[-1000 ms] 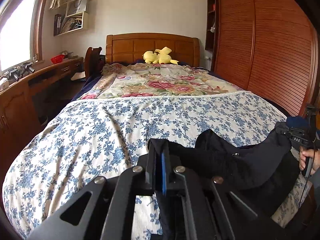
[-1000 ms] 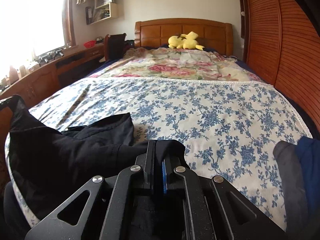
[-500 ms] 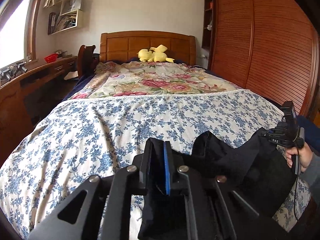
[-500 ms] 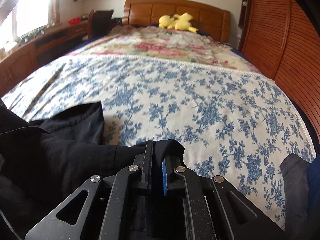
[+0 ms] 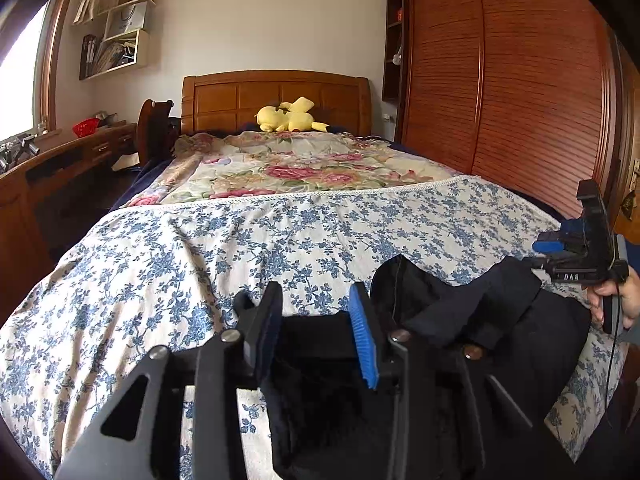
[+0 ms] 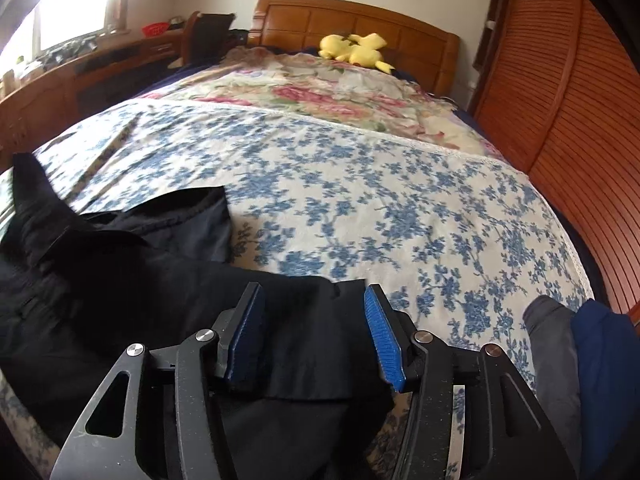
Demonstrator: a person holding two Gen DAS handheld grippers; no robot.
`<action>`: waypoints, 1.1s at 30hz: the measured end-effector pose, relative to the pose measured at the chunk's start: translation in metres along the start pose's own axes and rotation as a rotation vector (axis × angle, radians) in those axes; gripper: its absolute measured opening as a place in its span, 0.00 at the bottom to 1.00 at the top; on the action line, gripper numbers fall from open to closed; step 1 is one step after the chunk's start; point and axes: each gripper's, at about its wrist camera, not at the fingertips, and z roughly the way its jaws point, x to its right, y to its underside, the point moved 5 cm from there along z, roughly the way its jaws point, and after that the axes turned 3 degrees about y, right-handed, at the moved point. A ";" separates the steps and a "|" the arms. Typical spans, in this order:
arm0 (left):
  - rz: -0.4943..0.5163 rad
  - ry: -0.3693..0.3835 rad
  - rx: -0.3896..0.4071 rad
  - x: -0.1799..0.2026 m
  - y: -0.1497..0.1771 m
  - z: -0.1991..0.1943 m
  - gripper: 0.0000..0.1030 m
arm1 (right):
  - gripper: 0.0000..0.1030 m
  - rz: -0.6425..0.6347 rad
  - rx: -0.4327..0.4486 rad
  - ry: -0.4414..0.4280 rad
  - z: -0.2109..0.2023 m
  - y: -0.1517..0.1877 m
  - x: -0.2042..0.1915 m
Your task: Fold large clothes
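Bed (image 5: 168, 264) under a blue-floral cover, rose quilt beyond, yellow plush (image 5: 290, 116) at the wooden headboard (image 5: 276, 98), louvred wardrobe (image 5: 520, 92) right, desk (image 5: 60, 164) left. Black garment (image 6: 120, 280) lies bunched along the bed's near edge. Both tongs were clamped on it 0.5 s ago; now left tongs (image 5: 316, 312) and right tongs (image 6: 314, 312) are spread wide, cloth loose between. Only the left view shows the right tongs from outside; only the right view shows grey and navy clothes (image 6: 580, 360) at the near right corner.
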 end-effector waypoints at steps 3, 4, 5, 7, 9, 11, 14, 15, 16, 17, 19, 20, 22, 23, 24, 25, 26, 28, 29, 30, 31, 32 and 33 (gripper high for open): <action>-0.013 0.012 0.013 -0.005 -0.002 -0.006 0.36 | 0.52 -0.051 0.004 -0.052 -0.007 -0.002 -0.031; -0.015 0.013 0.015 -0.007 -0.003 -0.008 0.37 | 0.52 -0.065 0.012 -0.076 -0.010 -0.003 -0.045; -0.015 0.015 0.016 -0.007 -0.003 -0.009 0.39 | 0.52 -0.074 0.015 -0.104 -0.012 -0.004 -0.058; -0.020 0.022 0.014 -0.010 -0.001 -0.011 0.41 | 0.52 -0.101 0.005 -0.153 -0.012 -0.004 -0.085; -0.023 0.024 0.010 -0.011 0.001 -0.012 0.43 | 0.52 -0.142 -0.007 -0.180 -0.010 -0.002 -0.110; -0.025 0.024 0.007 -0.013 0.004 -0.013 0.45 | 0.52 -0.189 -0.019 -0.196 -0.007 0.000 -0.133; -0.032 0.029 0.001 -0.015 0.006 -0.014 0.46 | 0.52 -0.229 -0.060 -0.219 0.001 0.006 -0.158; -0.032 0.029 -0.001 -0.015 0.007 -0.014 0.47 | 0.52 -0.232 -0.069 -0.226 0.002 0.008 -0.161; -0.031 0.029 -0.003 -0.016 0.008 -0.014 0.47 | 0.52 -0.236 -0.072 -0.231 0.002 0.009 -0.165; -0.030 0.028 -0.004 -0.016 0.008 -0.014 0.47 | 0.53 -0.239 -0.074 -0.236 0.002 0.011 -0.168; -0.031 0.029 -0.007 -0.017 0.009 -0.013 0.48 | 0.53 -0.244 -0.076 -0.242 0.000 0.013 -0.173; -0.033 0.029 -0.009 -0.018 0.009 -0.013 0.48 | 0.54 -0.253 -0.076 -0.239 0.000 0.013 -0.175; -0.036 0.030 -0.012 -0.019 0.010 -0.011 0.48 | 0.55 -0.281 -0.081 -0.205 0.001 0.015 -0.177; -0.037 0.030 -0.014 -0.019 0.010 -0.010 0.48 | 0.55 -0.292 -0.086 -0.190 0.003 0.016 -0.177; -0.038 0.029 -0.016 -0.019 0.010 -0.010 0.48 | 0.56 -0.295 -0.094 -0.183 0.006 0.015 -0.175; -0.039 0.027 -0.018 -0.019 0.010 -0.009 0.49 | 0.56 -0.296 -0.105 -0.170 0.009 0.015 -0.172; -0.039 0.025 -0.020 -0.019 0.011 -0.008 0.49 | 0.56 -0.295 -0.113 -0.154 0.013 0.015 -0.168; -0.041 0.016 -0.021 -0.020 0.012 -0.007 0.49 | 0.56 -0.288 -0.126 -0.129 0.020 0.013 -0.157; -0.042 0.013 -0.021 -0.020 0.011 -0.006 0.49 | 0.56 -0.287 -0.133 -0.114 0.025 0.012 -0.151; -0.044 0.007 -0.019 -0.021 0.011 -0.006 0.49 | 0.56 -0.290 -0.138 -0.099 0.028 0.011 -0.146; -0.046 0.001 -0.015 -0.022 0.011 -0.006 0.49 | 0.55 -0.292 -0.143 -0.087 0.033 0.009 -0.141; -0.048 -0.001 -0.013 -0.023 0.012 -0.007 0.49 | 0.55 -0.292 -0.146 -0.078 0.037 0.007 -0.137; -0.051 0.002 -0.015 -0.023 0.012 -0.006 0.49 | 0.55 -0.292 -0.152 -0.066 0.042 0.004 -0.132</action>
